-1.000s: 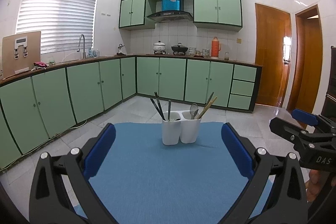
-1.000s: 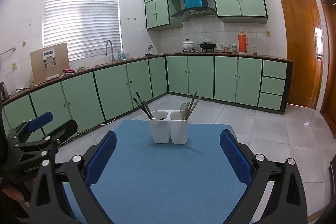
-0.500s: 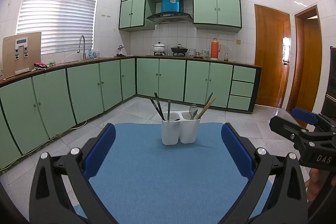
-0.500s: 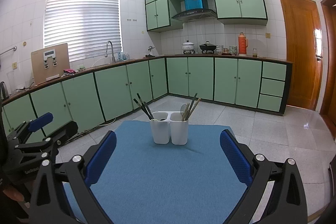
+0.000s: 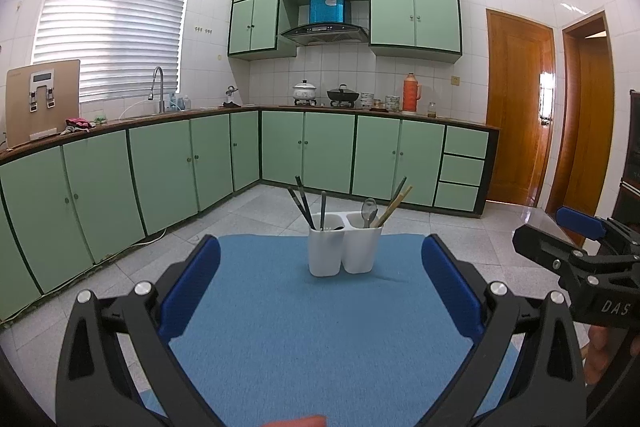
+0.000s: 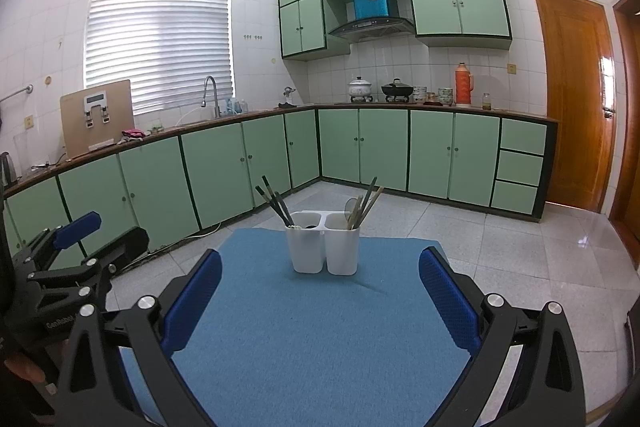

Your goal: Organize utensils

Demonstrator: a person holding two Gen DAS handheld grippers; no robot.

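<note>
A white two-compartment utensil holder [image 5: 344, 253] [image 6: 324, 251] stands upright near the far edge of a blue mat [image 5: 304, 339] [image 6: 312, 339]. Dark chopsticks [image 5: 301, 201] [image 6: 276, 205] and a dark handle stand in its left cup. A metal spoon [image 5: 369, 209] and wooden chopsticks [image 5: 394, 205] [image 6: 366, 205] lean in its right cup. My left gripper [image 5: 320, 245] is open and empty, held short of the holder. My right gripper [image 6: 320, 255] is also open and empty, the same distance back. Each gripper shows at the edge of the other's view.
The mat covers a small table with tiled floor [image 6: 520, 251] around it. Green base cabinets [image 5: 168, 171] run along the left and far walls. Wooden doors [image 5: 520, 107] stand at the right. A person's hand [image 5: 600, 347] holds the right gripper's handle.
Hardly anything. Both grippers stay open and in place; in the right wrist view the holder sits very slightly lower than before.
</note>
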